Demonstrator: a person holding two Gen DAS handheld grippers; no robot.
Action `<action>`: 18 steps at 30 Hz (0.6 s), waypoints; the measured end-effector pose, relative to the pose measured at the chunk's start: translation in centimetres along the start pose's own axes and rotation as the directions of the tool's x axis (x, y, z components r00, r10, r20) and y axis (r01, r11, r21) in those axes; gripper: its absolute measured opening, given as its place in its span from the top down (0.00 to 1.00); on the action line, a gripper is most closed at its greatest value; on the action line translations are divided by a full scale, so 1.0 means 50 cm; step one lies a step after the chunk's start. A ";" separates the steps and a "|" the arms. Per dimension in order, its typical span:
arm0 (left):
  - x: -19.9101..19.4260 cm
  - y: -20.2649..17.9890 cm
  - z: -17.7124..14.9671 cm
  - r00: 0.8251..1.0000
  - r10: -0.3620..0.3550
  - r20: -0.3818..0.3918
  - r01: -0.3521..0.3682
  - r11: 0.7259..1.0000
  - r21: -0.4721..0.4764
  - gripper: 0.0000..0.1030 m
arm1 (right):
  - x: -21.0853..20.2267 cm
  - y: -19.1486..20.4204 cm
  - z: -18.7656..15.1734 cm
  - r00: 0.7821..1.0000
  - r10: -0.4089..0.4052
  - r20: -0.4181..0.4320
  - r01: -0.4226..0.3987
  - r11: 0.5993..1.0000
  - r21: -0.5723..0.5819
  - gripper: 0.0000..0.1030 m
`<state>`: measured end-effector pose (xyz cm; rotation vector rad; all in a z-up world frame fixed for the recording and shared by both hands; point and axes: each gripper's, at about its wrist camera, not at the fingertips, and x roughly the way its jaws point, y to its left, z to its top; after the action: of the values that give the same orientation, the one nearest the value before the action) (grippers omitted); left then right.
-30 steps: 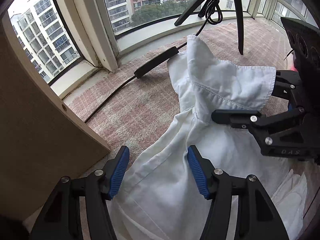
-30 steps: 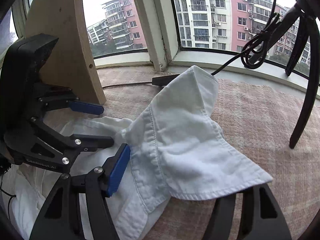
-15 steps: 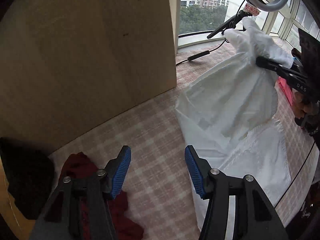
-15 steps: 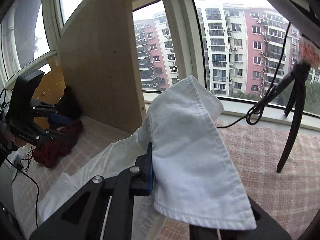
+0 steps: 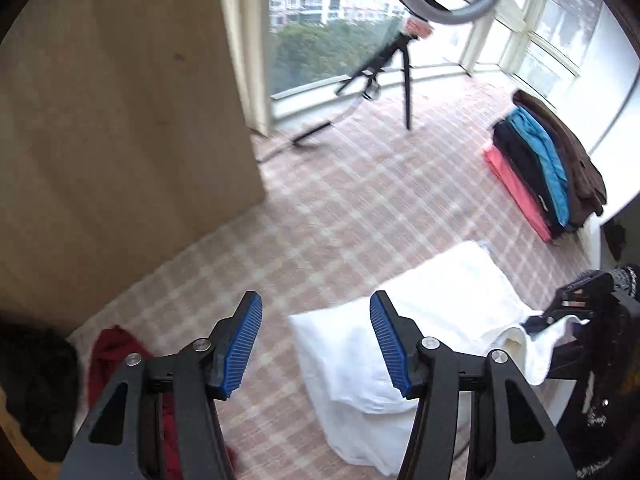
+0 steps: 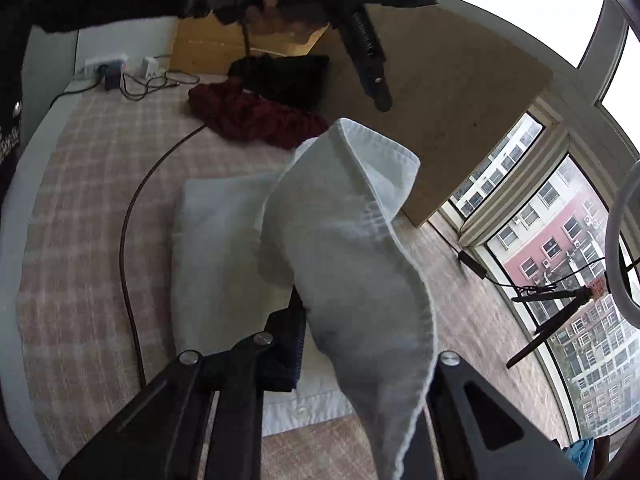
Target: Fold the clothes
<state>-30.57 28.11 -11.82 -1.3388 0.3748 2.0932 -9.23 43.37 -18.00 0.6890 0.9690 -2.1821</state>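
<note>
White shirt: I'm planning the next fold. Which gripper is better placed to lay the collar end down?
Right. The right gripper is shut on the white shirt, holding its collar end up. The left gripper is open and holds nothing.

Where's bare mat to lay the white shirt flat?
Widest bare plaid mat lies between the wooden panel, tripod and folded stack. Crowded: dark red garment beside the open left gripper; a cable crosses left of the white shirt, clamped in the right gripper.
</note>
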 end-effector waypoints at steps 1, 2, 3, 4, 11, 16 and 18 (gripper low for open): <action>0.029 -0.018 -0.006 0.999 -0.025 -0.038 0.026 0.999 0.028 0.48 | 0.004 0.018 -0.005 0.999 -0.026 -0.033 0.026 1.000 -0.013 0.83; 0.058 -0.037 -0.012 0.996 -0.048 -0.077 0.053 0.997 0.055 0.48 | 0.009 0.035 -0.009 0.996 -0.053 -0.066 0.052 0.998 -0.027 0.81; 0.085 -0.049 -0.029 0.992 -0.040 -0.120 0.050 0.996 0.078 0.48 | 0.005 0.047 -0.013 0.994 -0.062 -0.090 0.060 0.998 -0.026 0.78; 0.112 -0.061 -0.048 0.986 -0.029 -0.163 0.046 0.994 0.101 0.48 | -0.009 0.053 -0.016 0.994 -0.048 -0.102 0.048 0.999 -0.006 0.72; 0.143 -0.073 -0.127 0.966 -0.138 -0.218 0.150 0.988 0.040 0.49 | -0.096 -0.070 -0.052 0.979 0.130 -0.156 -0.050 0.898 0.438 0.70; 0.074 -0.041 -0.107 0.991 -0.082 -0.107 0.088 0.995 0.051 0.49 | -0.044 -0.239 -0.090 0.979 0.184 -0.091 -0.033 0.578 0.815 0.70; 0.067 -0.023 -0.093 0.995 -0.048 -0.084 0.053 0.997 0.062 0.49 | -0.013 -0.265 -0.084 0.982 0.168 -0.082 -0.019 0.524 0.851 0.70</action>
<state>-27.50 27.62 -16.77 -1.3860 0.4353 1.9721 -17.65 53.78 -14.13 1.3305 -0.2025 -2.4567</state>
